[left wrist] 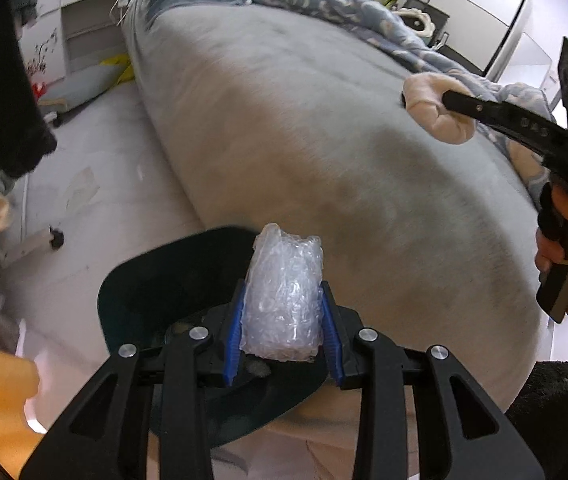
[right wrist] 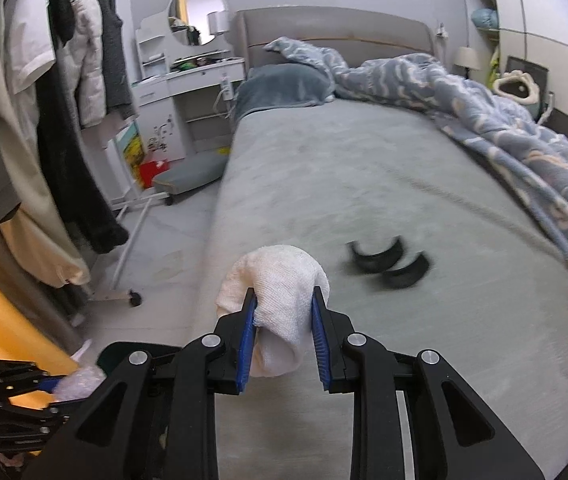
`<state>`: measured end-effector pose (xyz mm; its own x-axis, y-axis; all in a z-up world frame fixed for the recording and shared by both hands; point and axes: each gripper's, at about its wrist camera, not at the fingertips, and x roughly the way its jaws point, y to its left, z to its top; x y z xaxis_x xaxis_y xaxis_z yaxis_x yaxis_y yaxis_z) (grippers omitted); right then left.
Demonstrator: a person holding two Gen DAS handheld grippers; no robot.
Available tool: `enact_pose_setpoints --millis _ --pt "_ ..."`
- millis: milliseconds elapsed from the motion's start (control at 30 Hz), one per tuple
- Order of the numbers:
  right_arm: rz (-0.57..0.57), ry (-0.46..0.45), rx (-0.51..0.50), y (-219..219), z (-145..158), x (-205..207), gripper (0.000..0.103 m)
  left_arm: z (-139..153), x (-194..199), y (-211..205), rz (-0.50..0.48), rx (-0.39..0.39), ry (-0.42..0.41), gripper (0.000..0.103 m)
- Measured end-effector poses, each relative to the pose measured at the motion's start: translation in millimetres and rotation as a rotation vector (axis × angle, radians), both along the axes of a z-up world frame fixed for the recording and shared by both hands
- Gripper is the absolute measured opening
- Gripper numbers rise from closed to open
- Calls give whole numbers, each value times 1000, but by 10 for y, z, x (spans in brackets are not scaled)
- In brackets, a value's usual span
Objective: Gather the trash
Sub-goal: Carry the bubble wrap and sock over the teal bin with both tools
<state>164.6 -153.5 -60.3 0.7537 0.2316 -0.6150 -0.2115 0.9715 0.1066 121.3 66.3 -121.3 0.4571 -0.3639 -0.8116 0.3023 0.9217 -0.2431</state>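
My left gripper point(left wrist: 282, 300) is shut on a wad of clear bubble wrap point(left wrist: 284, 300) and holds it above a dark round bin point(left wrist: 156, 288) at the foot of the bed. My right gripper point(right wrist: 284, 300) is shut on a crumpled white tissue wad point(right wrist: 280, 280) and holds it over the grey bed point(right wrist: 364, 184). In the left wrist view the right gripper point(left wrist: 424, 100) shows at the right with the tissue point(left wrist: 436, 108). In the right wrist view the left gripper point(right wrist: 54, 386), its bubble wrap point(right wrist: 80, 384) and the bin rim point(right wrist: 132, 350) show at the lower left. Two black curved pieces point(right wrist: 388, 266) lie on the bed.
A blue patterned duvet point(right wrist: 504, 120) is bunched on the bed's right side. A clothes rack with hanging garments point(right wrist: 64, 100) stands on the left, its wheeled foot point(right wrist: 134, 300) on the floor. A white dressing table with a round mirror point(right wrist: 196, 16) stands at the back.
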Motion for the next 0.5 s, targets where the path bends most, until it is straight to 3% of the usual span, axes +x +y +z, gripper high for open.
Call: enact_pose_setpoints --millis 500 --pt "170 64 25 890 -161 -78 26 -588 -68 495 71 95 195 37"
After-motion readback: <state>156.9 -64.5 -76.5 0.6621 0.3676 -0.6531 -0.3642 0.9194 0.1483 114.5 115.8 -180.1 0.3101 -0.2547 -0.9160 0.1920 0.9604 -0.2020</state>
